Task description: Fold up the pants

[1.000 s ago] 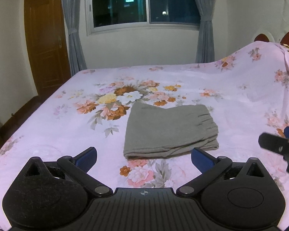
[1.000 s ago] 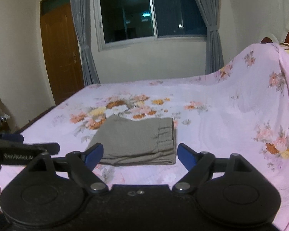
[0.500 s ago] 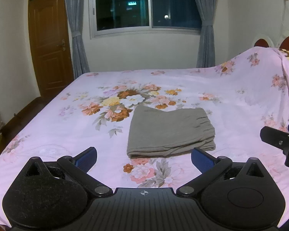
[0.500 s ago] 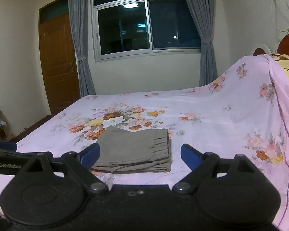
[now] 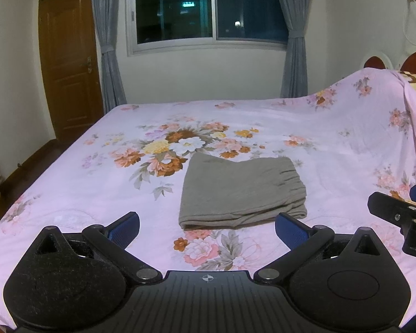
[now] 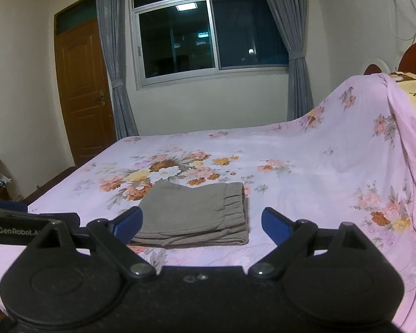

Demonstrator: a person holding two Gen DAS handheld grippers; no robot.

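Holding both tools back from the cloth, you have nothing between the fingers of either one. Your left gripper (image 5: pixel 207 226) stands spread wide, blue pads apart, empty, aimed down at the bed (image 5: pixel 69 188) from its near edge. Your right gripper (image 6: pixel 201 223) is likewise released and empty; its tip also shows at the right border of the left wrist view, level with the other tool and clear of the fabric.

Pants (image 5: pixel 242 193): grey, folded into a compact rectangle, lying flat on the flowered sheet (image 5: pixel 332 144) toward the near edge of the bed, roughly midway between its left and right sides. Elastic waistband on the right side of the stack, folded edge facing you. Layers look stacked evenly, no leg trailing out.

Judgement: fold looks complete. Open jaws held off the bundle suit this, since any contact could drag a layer and undo the stack.

Background: window (image 5: pixel 210 11) dark, curtains (image 5: pixel 108 41) tied back, door (image 5: pixel 69 63) at the left. Sheet rises over a hump at the bed's far right corner.
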